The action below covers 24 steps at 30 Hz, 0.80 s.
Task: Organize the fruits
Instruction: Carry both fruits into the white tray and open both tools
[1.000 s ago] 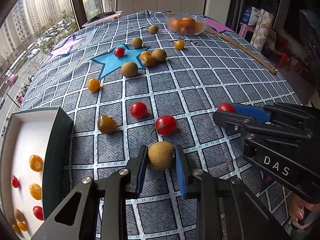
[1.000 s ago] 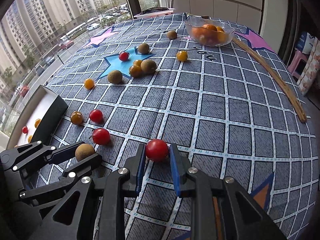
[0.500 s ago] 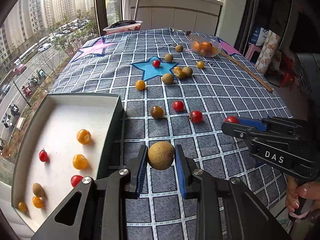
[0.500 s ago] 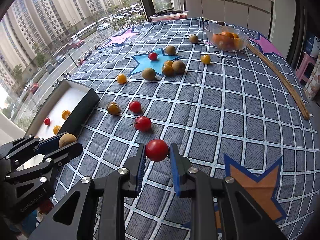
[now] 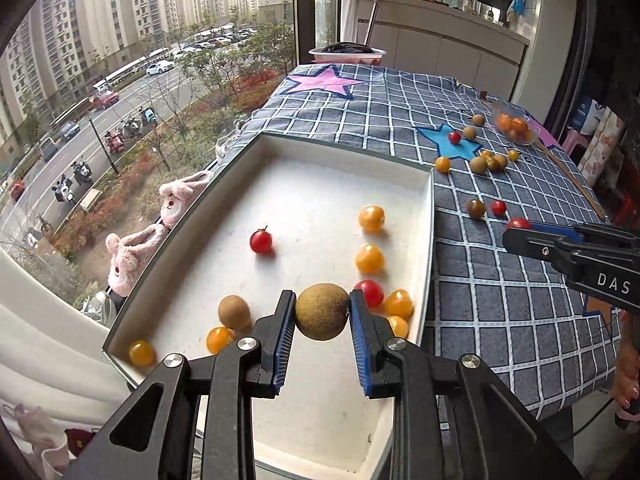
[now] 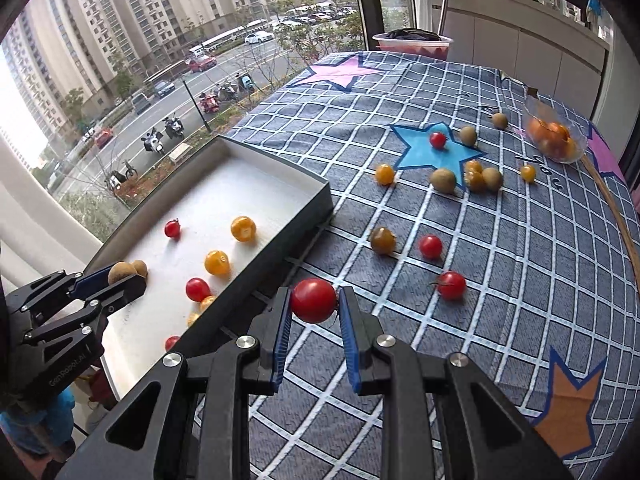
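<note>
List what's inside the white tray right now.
White tray: two red tomatoes, several yellow tomatoes, one brown fruit. The left gripper hides part of the floor.

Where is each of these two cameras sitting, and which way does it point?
Left wrist: rides the left gripper, looking down into the white tray; it grips a brown fruit; a hand shows at right.
Right wrist: rides the right gripper, over the checked cloth beside the tray; it grips a red tomato.
Shared: tray, cloth, scattered fruit, each other's gripper.
</note>
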Motion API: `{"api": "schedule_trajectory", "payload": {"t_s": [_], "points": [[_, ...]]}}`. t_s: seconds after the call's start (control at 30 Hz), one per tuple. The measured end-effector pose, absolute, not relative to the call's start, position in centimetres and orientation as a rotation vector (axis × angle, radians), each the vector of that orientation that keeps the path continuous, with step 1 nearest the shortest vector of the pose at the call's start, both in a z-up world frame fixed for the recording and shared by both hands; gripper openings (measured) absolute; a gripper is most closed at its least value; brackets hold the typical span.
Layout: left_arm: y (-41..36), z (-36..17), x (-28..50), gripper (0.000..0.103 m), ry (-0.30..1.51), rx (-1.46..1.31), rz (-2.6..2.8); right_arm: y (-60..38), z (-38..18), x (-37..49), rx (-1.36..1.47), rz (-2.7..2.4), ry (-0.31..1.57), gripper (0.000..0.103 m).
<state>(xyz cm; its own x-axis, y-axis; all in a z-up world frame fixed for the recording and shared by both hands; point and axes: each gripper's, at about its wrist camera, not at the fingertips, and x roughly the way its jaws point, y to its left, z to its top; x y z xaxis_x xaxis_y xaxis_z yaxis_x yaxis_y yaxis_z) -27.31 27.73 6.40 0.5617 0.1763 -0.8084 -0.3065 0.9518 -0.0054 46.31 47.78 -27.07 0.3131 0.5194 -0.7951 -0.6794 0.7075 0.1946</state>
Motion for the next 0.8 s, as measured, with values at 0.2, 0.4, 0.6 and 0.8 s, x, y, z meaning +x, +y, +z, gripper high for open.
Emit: {"api": "schedule_trajectory", "payload": {"t_s": [0.2, 0.4, 0.6, 0.8], "points": [[29.6, 4.4, -28.3, 0.029, 0.971, -0.180, 0.303, 52.7, -27.2, 45.2, -0.229, 0.852, 0.989, 0.026], [29.5, 3.3, -28.0, 0.029, 0.990, -0.179, 0.286, 56.8, -28.4, 45.5, -0.252, 0.877, 1.035, 0.026], [29.9, 2.9, -28.2, 0.029, 0.997, -0.199, 0.279, 60.3, -29.5, 46.0, -0.305, 0.881, 1.060, 0.026], [30.2, 2.5, -28.2, 0.029, 1.006, -0.220, 0.281, 62.7, -31.1, 46.0, -0.385, 0.882, 1.098, 0.026]]}}
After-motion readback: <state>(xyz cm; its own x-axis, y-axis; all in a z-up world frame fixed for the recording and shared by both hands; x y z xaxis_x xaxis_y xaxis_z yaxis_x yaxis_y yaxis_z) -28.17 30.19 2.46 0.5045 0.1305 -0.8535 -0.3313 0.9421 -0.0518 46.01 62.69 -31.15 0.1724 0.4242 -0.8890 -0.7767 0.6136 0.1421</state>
